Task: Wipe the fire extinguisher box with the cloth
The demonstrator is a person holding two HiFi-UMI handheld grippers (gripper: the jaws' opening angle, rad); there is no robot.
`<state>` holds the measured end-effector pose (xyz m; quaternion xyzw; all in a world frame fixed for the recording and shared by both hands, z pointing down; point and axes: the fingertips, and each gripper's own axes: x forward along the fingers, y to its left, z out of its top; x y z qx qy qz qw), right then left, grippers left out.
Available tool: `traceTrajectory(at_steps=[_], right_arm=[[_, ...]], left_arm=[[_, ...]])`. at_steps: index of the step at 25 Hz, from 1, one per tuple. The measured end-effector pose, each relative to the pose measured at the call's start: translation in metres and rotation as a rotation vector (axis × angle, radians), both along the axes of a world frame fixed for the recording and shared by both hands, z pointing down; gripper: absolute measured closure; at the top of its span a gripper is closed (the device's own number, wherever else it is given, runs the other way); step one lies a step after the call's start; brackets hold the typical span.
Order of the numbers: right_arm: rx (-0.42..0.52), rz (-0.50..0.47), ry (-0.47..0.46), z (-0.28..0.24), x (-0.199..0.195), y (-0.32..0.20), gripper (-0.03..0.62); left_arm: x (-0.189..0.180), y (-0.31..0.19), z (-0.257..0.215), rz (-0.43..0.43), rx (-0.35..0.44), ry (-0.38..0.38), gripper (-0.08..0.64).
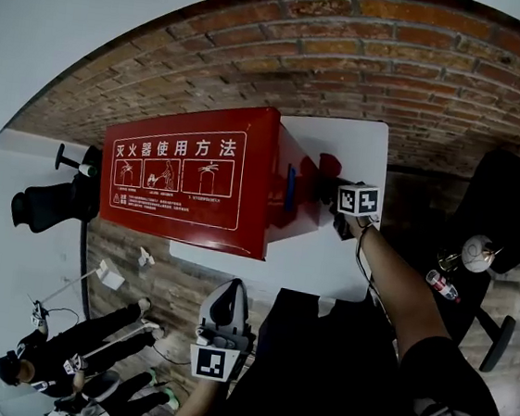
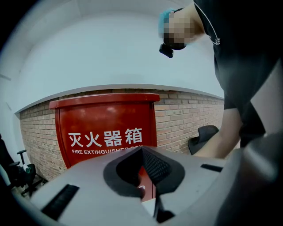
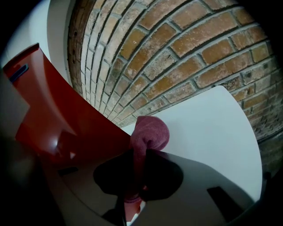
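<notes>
The red fire extinguisher box (image 1: 188, 185) with white lettering stands on a white table (image 1: 330, 248) against a brick wall. My right gripper (image 1: 332, 190) is at the box's right side, shut on a dark red cloth (image 1: 328, 166). In the right gripper view the cloth (image 3: 150, 132) bulges out past the gripper (image 3: 140, 154), close beside the box's red side (image 3: 57, 123); I cannot tell if they touch. My left gripper (image 1: 229, 292) hangs low at the table's near edge, shut and holding nothing. In its own view the left gripper (image 2: 142, 150) faces the box front (image 2: 106, 123).
The brick wall (image 1: 369, 66) runs behind the table. A black office chair (image 1: 51, 202) stands left of the box, and another black chair (image 1: 502, 211) is at the right with a bottle (image 1: 442, 286) near it. People (image 1: 56, 356) are at the lower left.
</notes>
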<state>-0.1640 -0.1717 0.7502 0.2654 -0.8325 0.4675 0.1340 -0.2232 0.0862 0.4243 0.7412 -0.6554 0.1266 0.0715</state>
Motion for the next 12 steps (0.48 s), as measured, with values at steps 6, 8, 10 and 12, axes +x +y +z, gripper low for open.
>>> traceTrajectory(at_steps=[6, 8, 10, 12], right_arm=[[-0.039, -0.010, 0.048, 0.026, -0.002, 0.004, 0.522], [-0.048, -0.017, 0.065, 0.034, -0.002, 0.006, 0.522], [-0.053, -0.014, 0.074, 0.039, -0.002, 0.007, 0.522], [-0.050, -0.004, 0.081, 0.041, -0.002, 0.005, 0.522]], left_arm=[[-0.001, 0.000, -0.003, -0.003, 0.011, -0.015, 0.512], [-0.002, 0.001, -0.003, -0.009, 0.010, -0.016, 0.511], [-0.003, 0.003, -0.001, -0.019, 0.003, -0.011, 0.511], [-0.003, 0.004, -0.001, -0.022, -0.001, -0.015, 0.512]])
